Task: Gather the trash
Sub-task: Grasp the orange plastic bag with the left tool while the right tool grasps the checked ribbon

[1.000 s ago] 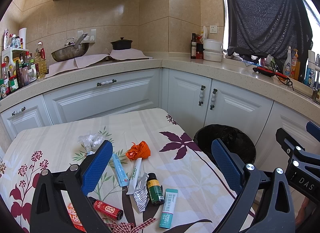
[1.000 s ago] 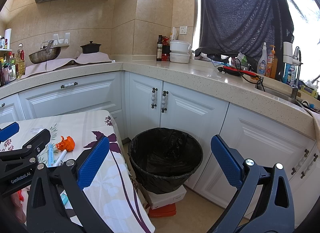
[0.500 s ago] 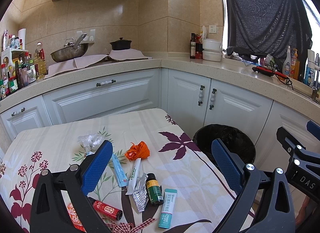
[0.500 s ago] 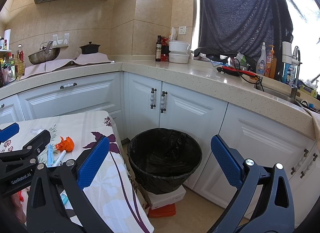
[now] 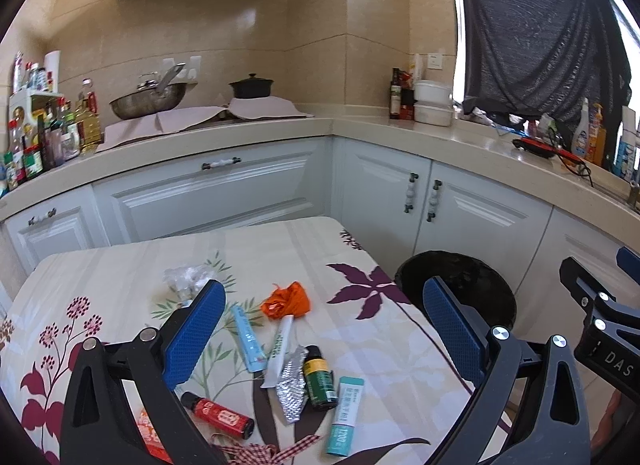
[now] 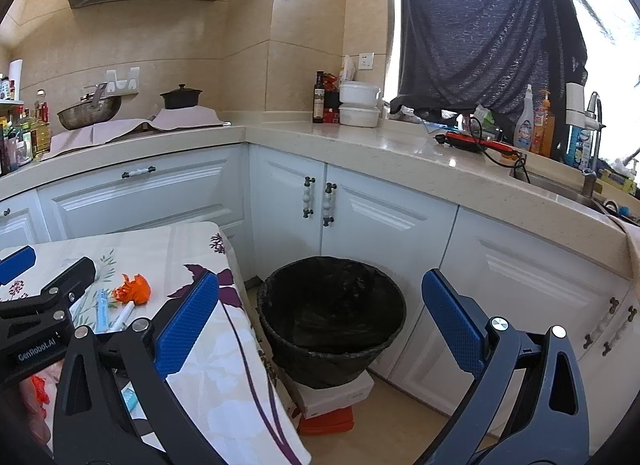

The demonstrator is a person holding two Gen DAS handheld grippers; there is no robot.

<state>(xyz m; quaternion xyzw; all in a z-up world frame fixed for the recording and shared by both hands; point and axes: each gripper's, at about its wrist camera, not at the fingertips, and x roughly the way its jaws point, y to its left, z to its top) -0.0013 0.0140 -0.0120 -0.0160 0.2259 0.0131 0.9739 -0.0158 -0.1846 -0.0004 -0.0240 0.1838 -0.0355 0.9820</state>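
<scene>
- Your left gripper (image 5: 320,329) is spread wide and holds nothing; it hangs above the floral tablecloth (image 5: 120,277) in the lower half of the left wrist view.
- Between its fingers lies the trash: an orange crumpled wrapper (image 5: 288,301) near the middle, a light blue tube (image 5: 249,339) just left of a white tube (image 5: 280,349), and a silver foil piece (image 5: 291,385) touching a dark green bottle (image 5: 318,377).
- A teal box (image 5: 346,411) sits lower right of the bottle, a red bottle (image 5: 218,413) lower left, and a clear plastic wad (image 5: 186,279) sits behind the left finger.
- A red checked ribbon (image 5: 272,453) lies at the bottom edge.
- Your right gripper (image 6: 320,329) is also released and empty, hanging over the floor.
- The black-lined trash bin (image 6: 332,321) fills the centre of the right wrist view, just beside the table edge, standing on a white box (image 6: 336,397) over something orange (image 6: 326,423).
- White cabinets (image 6: 360,225) run behind the bin.
</scene>
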